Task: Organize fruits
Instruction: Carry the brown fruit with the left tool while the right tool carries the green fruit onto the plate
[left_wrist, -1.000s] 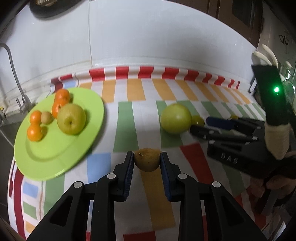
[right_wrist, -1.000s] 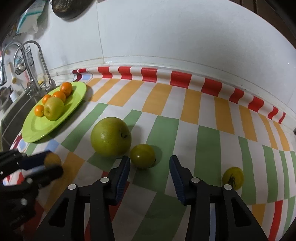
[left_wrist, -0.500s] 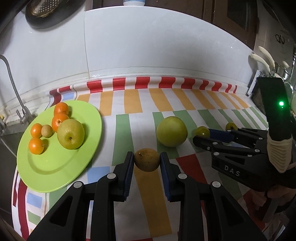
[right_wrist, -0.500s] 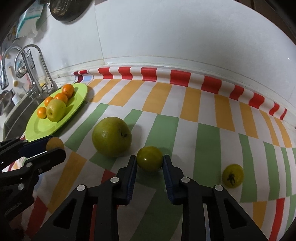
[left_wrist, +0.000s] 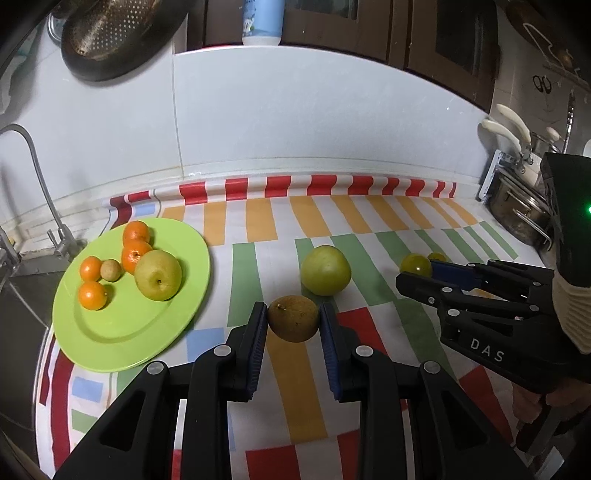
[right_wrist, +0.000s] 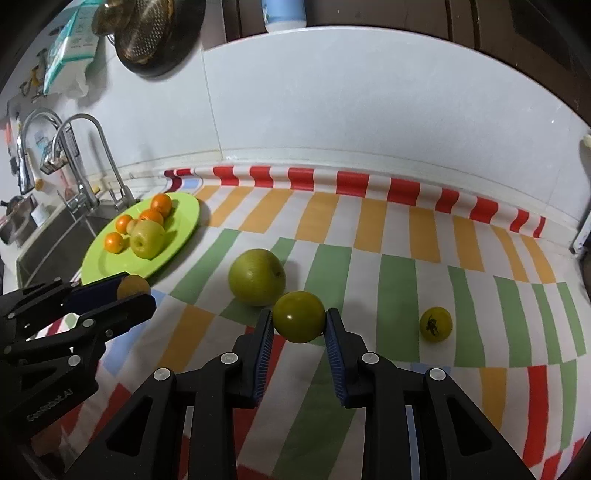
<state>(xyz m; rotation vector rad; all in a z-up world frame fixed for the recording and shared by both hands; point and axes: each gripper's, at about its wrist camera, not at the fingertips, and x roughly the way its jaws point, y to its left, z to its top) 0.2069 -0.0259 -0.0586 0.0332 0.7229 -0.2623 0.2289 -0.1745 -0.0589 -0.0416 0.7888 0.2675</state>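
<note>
My left gripper (left_wrist: 293, 320) is shut on a small brown fruit (left_wrist: 293, 317) and holds it above the striped cloth. My right gripper (right_wrist: 299, 321) is shut on a small green fruit (right_wrist: 299, 316), lifted off the cloth; it also shows in the left wrist view (left_wrist: 416, 263). A large green apple (left_wrist: 325, 270) lies on the cloth between them. A small yellow-green fruit (right_wrist: 436, 324) lies to the right. The green plate (left_wrist: 122, 332) at the left holds several small oranges, a tiny brown fruit and a yellow-green apple (left_wrist: 158, 274).
A sink with a tap (left_wrist: 40, 184) lies left of the plate. A white tiled wall runs along the back. A metal pot (left_wrist: 524, 218) and a knife rack stand at the far right. A colander (left_wrist: 110, 33) hangs on the wall above.
My right gripper closed on the small green fruit and lifted it. My left gripper rose and drew back with the brown fruit still in it.
</note>
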